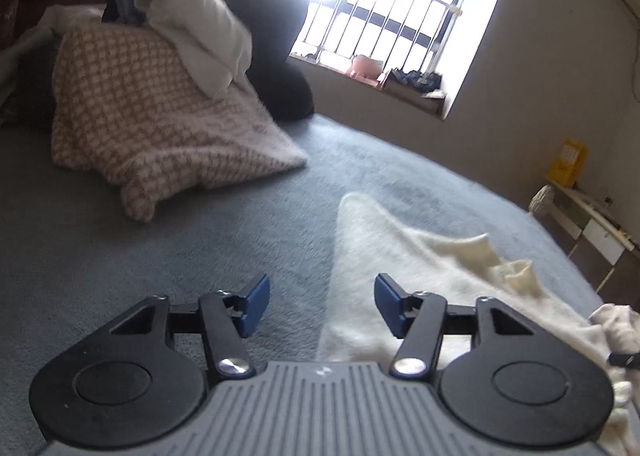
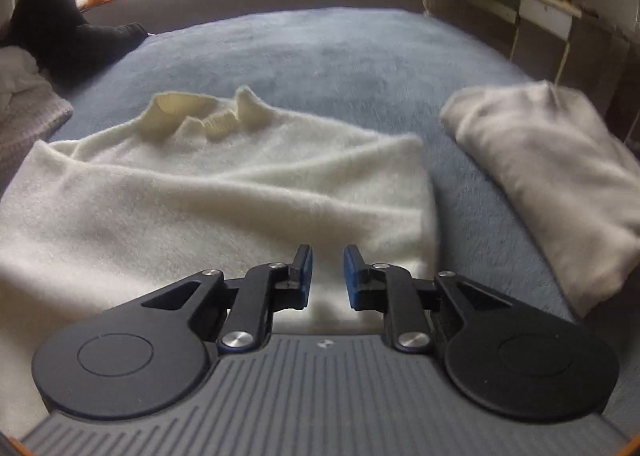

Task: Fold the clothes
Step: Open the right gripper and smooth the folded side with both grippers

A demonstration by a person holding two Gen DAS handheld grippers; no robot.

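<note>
While over the blue bed (image 1: 160,276), left hand-held gripper (image 1: 320,306) spread wide, holding nothing, above the edge of the cream sweater (image 1: 420,276). Checked blanket (image 1: 152,124) heaped beyond, white cloth (image 1: 200,36) and black garment (image 1: 280,48) on top and behind.

From right wrist: right hand-held gripper (image 2: 328,276) partly open, nothing between fingers, just over cream sweater's (image 2: 200,184) near edge. Sweater spread on bed (image 2: 320,48), collar far side. Folded grey garment (image 2: 560,184) to the right, apart.

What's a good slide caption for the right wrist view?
Open right gripper over a cream sweater on a blue bed.
</note>
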